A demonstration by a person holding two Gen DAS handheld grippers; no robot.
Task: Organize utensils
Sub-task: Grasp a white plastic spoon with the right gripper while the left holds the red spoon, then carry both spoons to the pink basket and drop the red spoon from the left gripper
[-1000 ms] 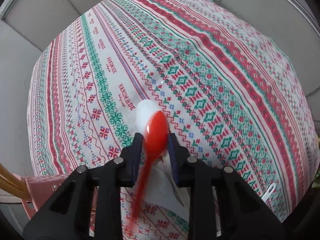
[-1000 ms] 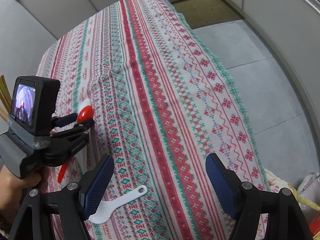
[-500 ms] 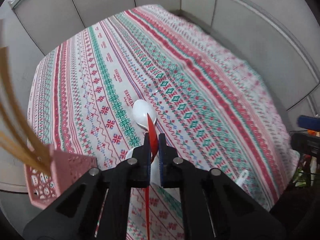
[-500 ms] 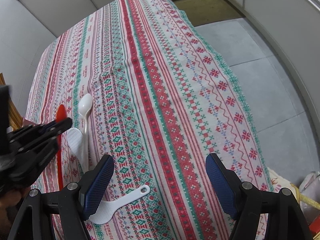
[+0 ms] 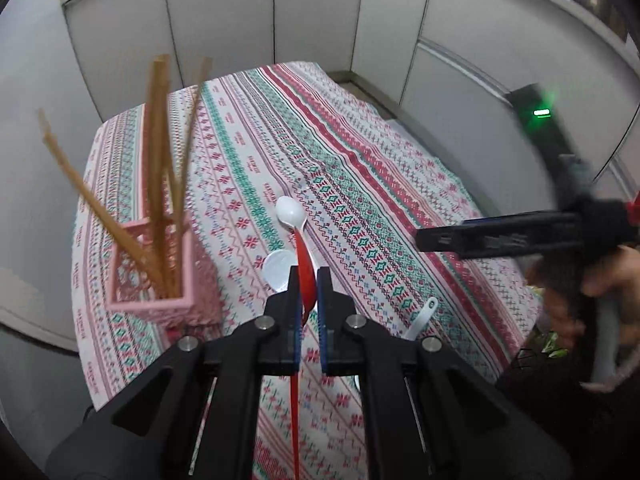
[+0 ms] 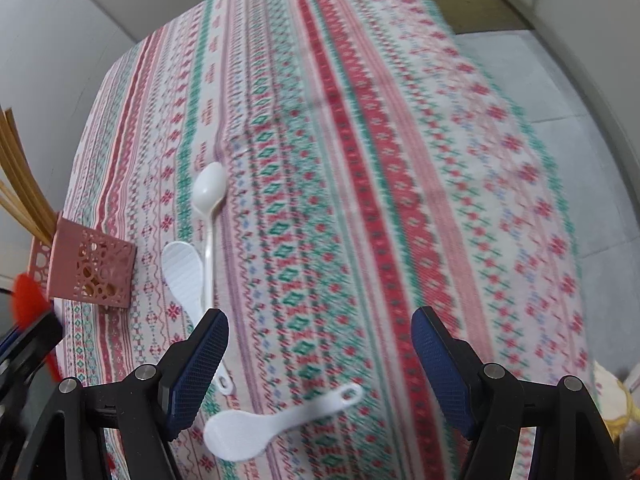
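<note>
Red spoon (image 5: 306, 276) clamped in closed left gripper (image 5: 308, 280); right gripper (image 6: 320, 354) wide open, empty. Handle is best lowered upright into pink holder (image 5: 160, 284).

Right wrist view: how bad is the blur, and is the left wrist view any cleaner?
Right wrist view: tablecloth pattern smeared by motion, white rice paddle soft-edged, gripper fingers crisp. Left wrist view: cloth sharper, but chopsticks and right gripper streaked; red spoon in the left gripper clear. Fisheye bends walls in both.

Black two-finger grippers (image 6: 320, 364), blue ribbed pads (image 6: 200, 364), silver screws (image 6: 146, 372).
</note>
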